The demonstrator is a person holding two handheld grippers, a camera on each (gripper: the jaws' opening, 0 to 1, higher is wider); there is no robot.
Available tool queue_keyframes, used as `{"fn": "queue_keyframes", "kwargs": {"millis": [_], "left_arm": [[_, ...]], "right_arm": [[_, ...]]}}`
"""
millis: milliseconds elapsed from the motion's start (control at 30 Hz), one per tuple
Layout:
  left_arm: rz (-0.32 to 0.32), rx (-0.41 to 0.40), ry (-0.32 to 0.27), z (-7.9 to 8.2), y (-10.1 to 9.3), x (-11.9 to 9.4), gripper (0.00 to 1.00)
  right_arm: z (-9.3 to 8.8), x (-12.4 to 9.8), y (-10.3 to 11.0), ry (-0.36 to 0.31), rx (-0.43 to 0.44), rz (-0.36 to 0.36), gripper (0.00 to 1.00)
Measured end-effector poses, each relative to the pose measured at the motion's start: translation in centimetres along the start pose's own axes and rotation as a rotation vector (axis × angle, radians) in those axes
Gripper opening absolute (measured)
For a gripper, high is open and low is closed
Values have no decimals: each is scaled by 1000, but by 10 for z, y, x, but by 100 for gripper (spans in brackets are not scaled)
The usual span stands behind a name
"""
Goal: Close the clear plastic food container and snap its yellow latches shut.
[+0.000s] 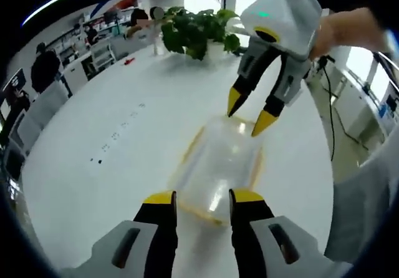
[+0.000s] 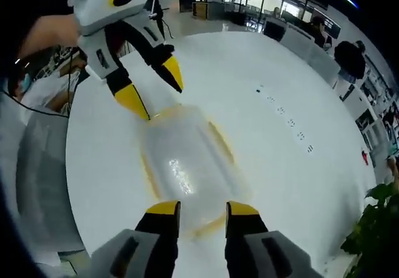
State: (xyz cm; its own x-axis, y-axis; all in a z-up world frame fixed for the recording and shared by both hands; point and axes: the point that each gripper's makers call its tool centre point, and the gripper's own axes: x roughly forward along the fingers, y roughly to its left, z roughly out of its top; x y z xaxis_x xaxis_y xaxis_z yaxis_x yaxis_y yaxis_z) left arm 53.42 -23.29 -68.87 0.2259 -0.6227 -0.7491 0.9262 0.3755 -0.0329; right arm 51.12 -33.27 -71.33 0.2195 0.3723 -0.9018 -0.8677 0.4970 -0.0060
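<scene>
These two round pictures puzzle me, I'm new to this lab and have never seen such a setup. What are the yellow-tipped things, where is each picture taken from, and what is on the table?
No robot here: a person holds a two-fingered gripper in each hand, and each gripper carries a fisheye camera looking along its own fingers.

In the left gripper view, the left gripper rises from the bottom, and the right gripper reaches in from the upper right, with the person's hand behind it. The right gripper view shows the same scene from the opposite end.

Between them, on the white table, lies the clear plastic food container with yellow trim along its edges. Its lid looks down on it. Both grippers are open at opposite ends of it, and nothing is held. A potted plant stands at the table's far side, with people and desks beyond.
</scene>
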Motion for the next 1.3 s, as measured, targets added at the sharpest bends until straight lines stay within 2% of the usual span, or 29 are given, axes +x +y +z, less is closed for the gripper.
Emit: {"fn": "queue_keyframes", "kwargs": {"millis": [333,500,933,1300], "left_arm": [[-47,38,-37,11,-13,6,28],[-66,62,-30,12,-19,12,26],[-70,87,-26,17,-25,25,24],[-79,94,-24,17,-29,31,24]], "right_arm": [[10,3,4,-19,-20,21,20],[18,4,7,-29,-56,25,18],[27,14,11,-36,-82,59,15],[29,22,6,-29,-99,60,16]]}}
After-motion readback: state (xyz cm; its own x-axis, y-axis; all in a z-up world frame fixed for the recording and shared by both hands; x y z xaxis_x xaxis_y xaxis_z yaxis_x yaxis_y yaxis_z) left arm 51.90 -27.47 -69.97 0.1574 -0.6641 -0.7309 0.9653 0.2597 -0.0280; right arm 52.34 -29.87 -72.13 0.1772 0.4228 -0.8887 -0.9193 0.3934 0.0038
